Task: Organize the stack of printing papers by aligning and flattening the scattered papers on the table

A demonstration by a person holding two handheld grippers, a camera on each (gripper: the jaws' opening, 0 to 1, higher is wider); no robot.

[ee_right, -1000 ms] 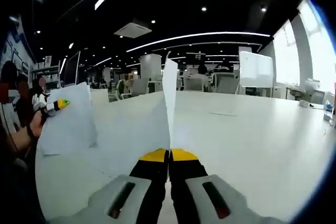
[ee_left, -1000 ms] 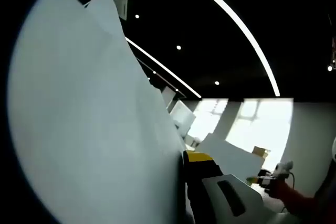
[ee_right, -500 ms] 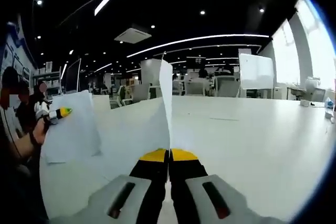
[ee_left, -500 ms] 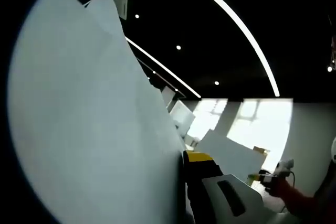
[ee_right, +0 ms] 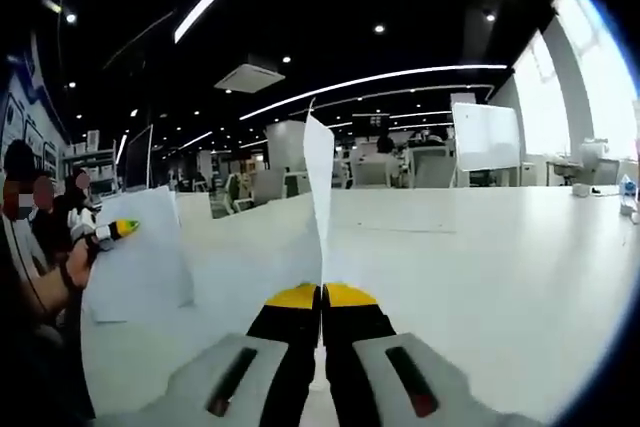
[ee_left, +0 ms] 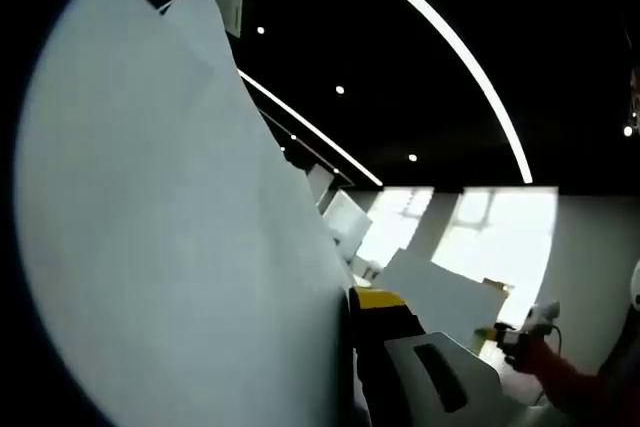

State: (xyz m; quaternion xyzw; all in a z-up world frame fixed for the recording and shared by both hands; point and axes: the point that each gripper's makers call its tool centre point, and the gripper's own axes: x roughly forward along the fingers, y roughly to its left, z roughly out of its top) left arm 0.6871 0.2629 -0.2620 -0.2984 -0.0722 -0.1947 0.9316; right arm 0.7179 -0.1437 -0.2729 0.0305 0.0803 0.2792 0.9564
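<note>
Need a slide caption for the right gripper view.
Right gripper pinches paper upright over white table.

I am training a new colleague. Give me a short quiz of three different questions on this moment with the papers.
1. True or false: the right gripper has its jaws shut on a sheet of paper.
2. In the right gripper view, where is the left gripper: A) on the left, at another sheet; B) flat on the white table; C) on the right?
3. Fill in: in the left gripper view, the held paper covers the ____ side of the picture.

Key: 1 true; 2 A; 3 left.
</note>
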